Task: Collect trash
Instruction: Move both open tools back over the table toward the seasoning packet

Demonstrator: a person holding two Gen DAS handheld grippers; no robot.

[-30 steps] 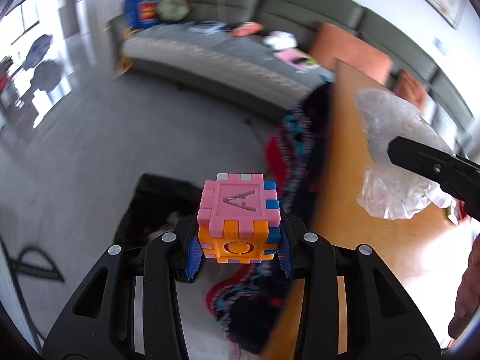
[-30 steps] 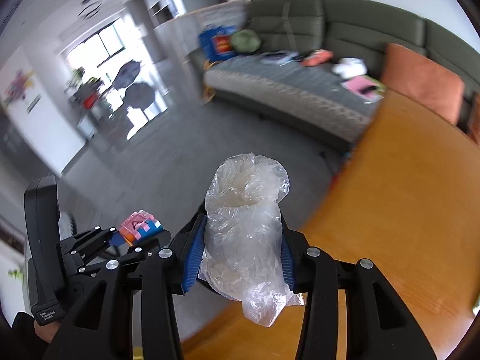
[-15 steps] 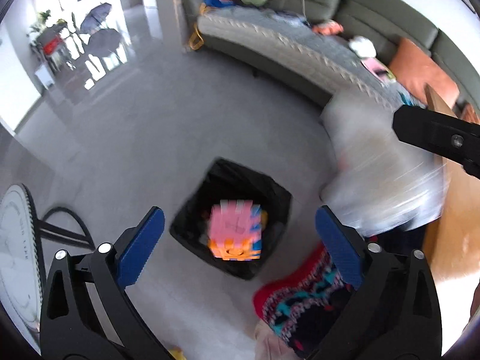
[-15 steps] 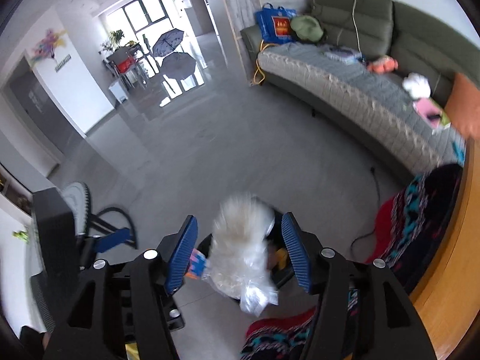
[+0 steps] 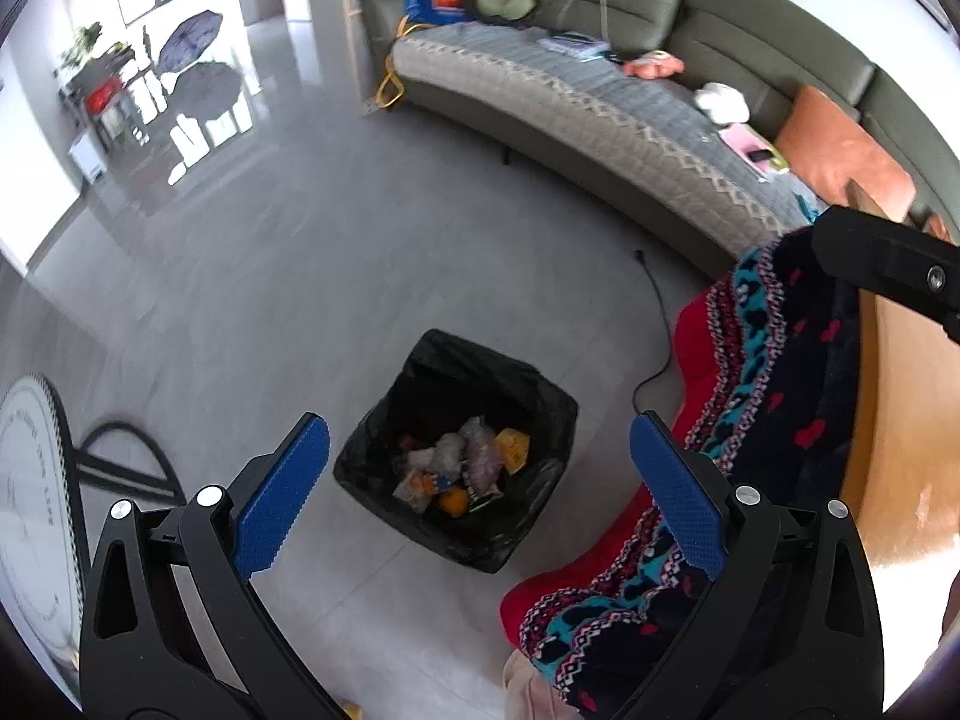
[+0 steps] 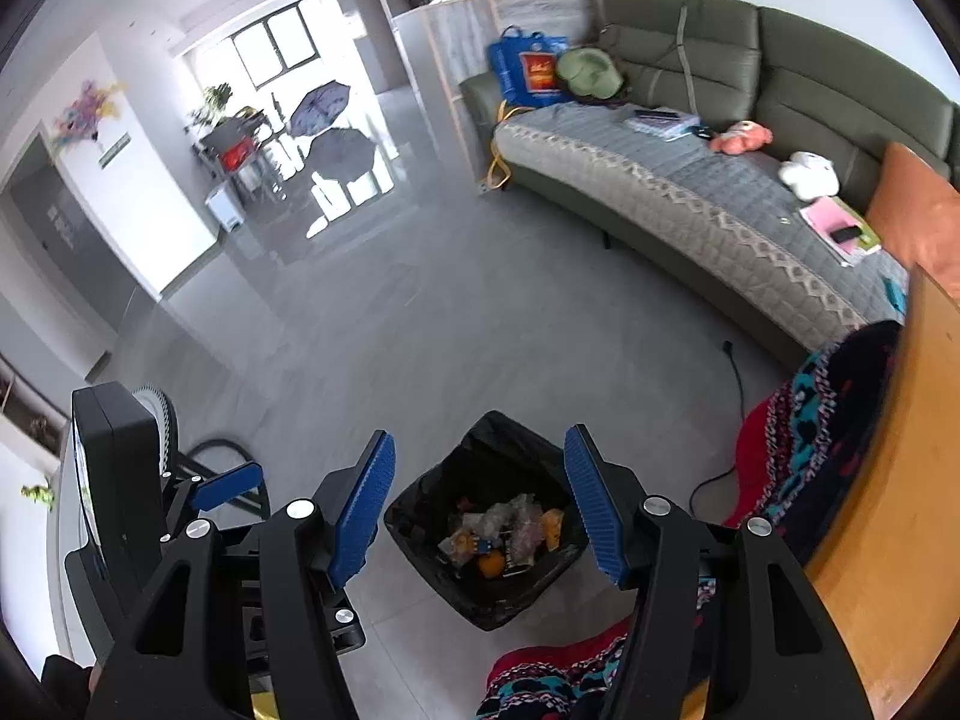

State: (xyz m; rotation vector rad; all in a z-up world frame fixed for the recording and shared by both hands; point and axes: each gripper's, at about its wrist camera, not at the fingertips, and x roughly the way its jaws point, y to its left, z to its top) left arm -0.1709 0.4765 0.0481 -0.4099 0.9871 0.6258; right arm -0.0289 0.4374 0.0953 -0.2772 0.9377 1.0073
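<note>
Now, bin [image 5: 543, 399]: lower centre of frame, on the floor, black-lined, trash [image 5: 459, 468] inside.
Left gripper [image 5: 480, 495]: spread wide, empty.
Right gripper [image 6: 480, 507]: parted, empty.
Handling: probably light crinkly wrappers, soft; pinch a bunched fold.

Grey floor [image 5: 288, 276] bears bin [image 5: 540, 396].

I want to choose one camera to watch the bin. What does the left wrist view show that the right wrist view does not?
Only the left wrist view shows part of the right claw's black body at its right edge. Only the right wrist view shows the left claw from the side, beside its own right claw. Both show the black-lined trash bin with litter inside, open empty claws above it, the green sofa and the patterned blanket.
</note>
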